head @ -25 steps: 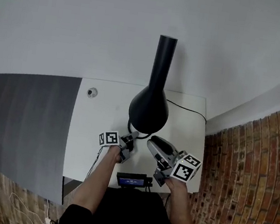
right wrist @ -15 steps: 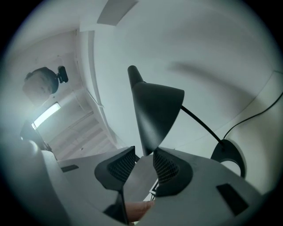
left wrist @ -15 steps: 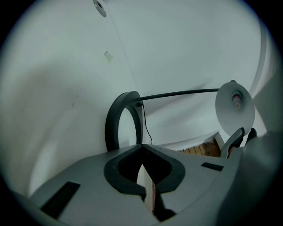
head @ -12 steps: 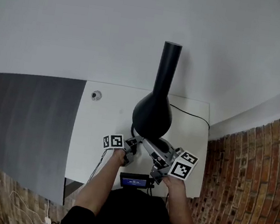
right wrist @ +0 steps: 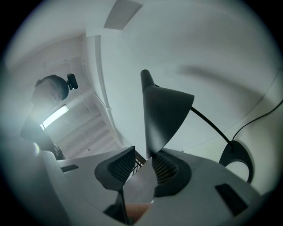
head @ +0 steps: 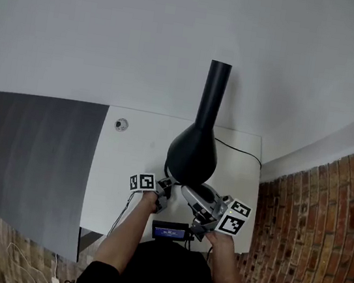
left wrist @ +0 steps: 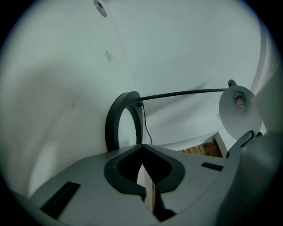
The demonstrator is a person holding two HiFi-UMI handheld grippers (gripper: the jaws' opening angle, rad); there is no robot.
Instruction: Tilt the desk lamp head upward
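Note:
The black desk lamp stands on the white desk (head: 127,163), its bulb-shaped head (head: 193,153) tapering to a long neck that points away from me. My right gripper (head: 199,201) is at the head's near rim. In the right gripper view the dark shade (right wrist: 166,112) comes down between the jaws, and the right gripper (right wrist: 143,165) is shut on that rim. My left gripper (head: 160,189) sits just left of the lamp. In the left gripper view it (left wrist: 142,148) is shut and holds nothing, its tips at the near edge of the ring-shaped base (left wrist: 124,121). The thin arm (left wrist: 185,92) runs to the head's pale underside (left wrist: 239,110).
A round cable hole (head: 121,124) is at the desk's back left. The lamp's cord (head: 235,146) trails to the back right. A dark grey panel (head: 31,149) adjoins the desk on the left, brick floor (head: 307,243) on the right. A small device with a blue display (head: 170,233) sits at the near edge.
My right gripper has moved left from beside the lamp to the rim of its head and closed there. The left gripper has stayed by the base.

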